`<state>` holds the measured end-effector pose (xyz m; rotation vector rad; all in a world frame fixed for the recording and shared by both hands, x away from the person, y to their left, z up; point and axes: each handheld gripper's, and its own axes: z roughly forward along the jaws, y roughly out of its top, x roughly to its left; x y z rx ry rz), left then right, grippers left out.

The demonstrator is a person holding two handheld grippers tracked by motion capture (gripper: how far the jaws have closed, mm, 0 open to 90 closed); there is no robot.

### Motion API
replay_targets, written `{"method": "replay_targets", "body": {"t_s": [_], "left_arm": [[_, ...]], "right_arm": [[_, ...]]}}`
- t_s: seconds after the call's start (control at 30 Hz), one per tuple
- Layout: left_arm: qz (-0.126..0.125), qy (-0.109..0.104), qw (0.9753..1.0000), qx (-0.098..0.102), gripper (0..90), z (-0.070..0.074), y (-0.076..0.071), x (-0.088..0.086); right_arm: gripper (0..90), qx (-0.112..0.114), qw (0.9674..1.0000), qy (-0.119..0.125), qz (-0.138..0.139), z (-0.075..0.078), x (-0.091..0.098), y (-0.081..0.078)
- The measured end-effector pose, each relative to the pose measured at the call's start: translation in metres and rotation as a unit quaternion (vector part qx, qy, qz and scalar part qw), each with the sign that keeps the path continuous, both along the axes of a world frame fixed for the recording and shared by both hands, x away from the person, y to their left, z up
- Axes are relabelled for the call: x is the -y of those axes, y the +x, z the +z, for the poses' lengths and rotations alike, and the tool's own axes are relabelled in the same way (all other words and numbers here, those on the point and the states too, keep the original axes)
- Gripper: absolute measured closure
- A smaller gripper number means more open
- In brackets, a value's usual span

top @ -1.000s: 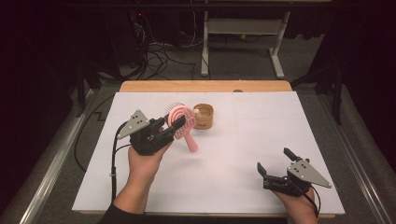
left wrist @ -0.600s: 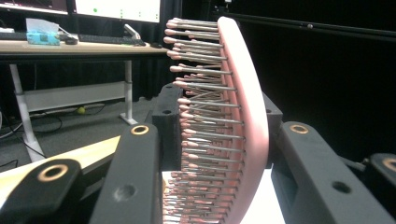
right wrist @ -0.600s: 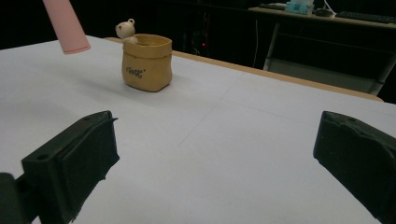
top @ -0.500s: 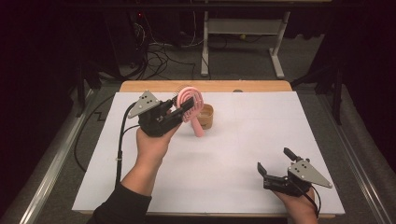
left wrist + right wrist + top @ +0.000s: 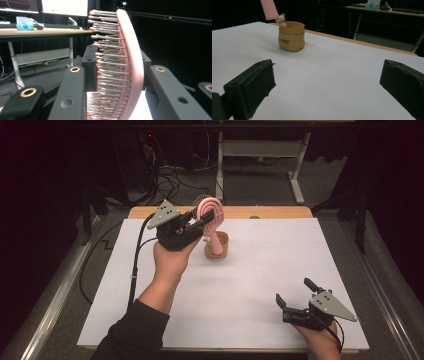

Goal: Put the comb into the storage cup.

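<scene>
Now the left gripper (image 5: 200,222) is clamped on the pink hairbrush (image 5: 210,212), handle hanging above the tan pouch (image 5: 217,247); right gripper (image 5: 296,296) rests on the table (image 5: 250,285), jaws apart.

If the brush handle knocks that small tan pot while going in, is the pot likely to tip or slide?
Probably slide or tip easily: the tan pot is small, looks light, and stands free on the smooth white table. Its squat shape with a wide base should resist toppling somewhat. The pink hairbrush, clamped by its head in the left tongs, looks rigid, so a knock would transfer directly.
</scene>
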<state>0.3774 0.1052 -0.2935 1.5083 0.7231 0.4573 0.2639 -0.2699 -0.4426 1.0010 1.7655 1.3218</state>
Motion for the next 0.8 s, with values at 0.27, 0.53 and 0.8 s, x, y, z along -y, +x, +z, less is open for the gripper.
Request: {"method": "replay_targets", "body": {"t_s": [0.27,0.53,0.8], "left_arm": [[0.008,0.002,1.0000,-0.002,63.3,0.001,0.011,0.009],[0.015,-0.004,0.9999,-0.006,63.3,0.002,0.029,0.011],[0.026,0.001,0.9996,-0.009,63.3,0.002,0.040,0.015]], "right_arm": [[0.4,0.003,1.0000,0.000,0.005,0.001,-0.001,-0.001],[0.4,0.006,0.9999,0.008,0.001,0.004,0.003,-0.002],[0.4,0.007,0.9999,0.011,0.003,0.004,0.003,-0.002]]}}
